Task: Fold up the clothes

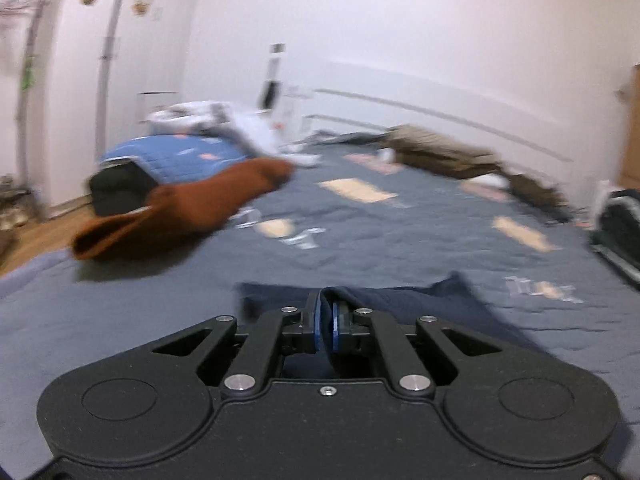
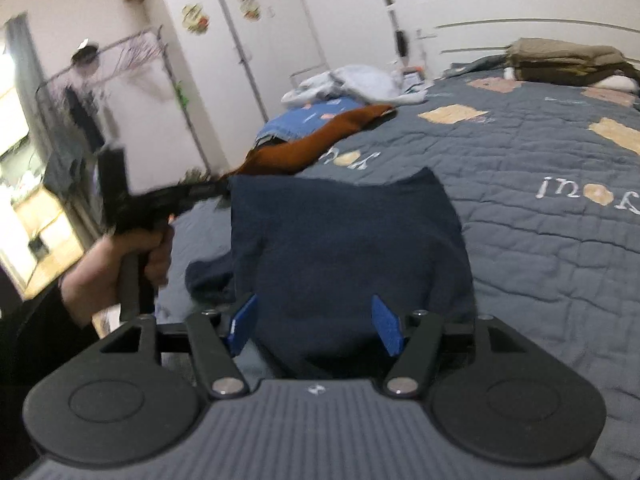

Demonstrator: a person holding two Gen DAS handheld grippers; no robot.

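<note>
Nearest, the right gripper stands wide, its blue pads either side of the navy garment but not pinching, probably just letting it lie on the grey quilt. Further left, the left gripper clamps the garment's edge, lifted for a fold. Beyond lies a rust-brown garment.

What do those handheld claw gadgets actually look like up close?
Each claw is matte black, with two round housings, angled link arms, silver bolts and flat blue pads. The right one has a ribbed grey top plate. The left claw has a plain black plate; seen from outside it sits on a pistol-style handle gripped by a hand with a dark sleeve.
</note>
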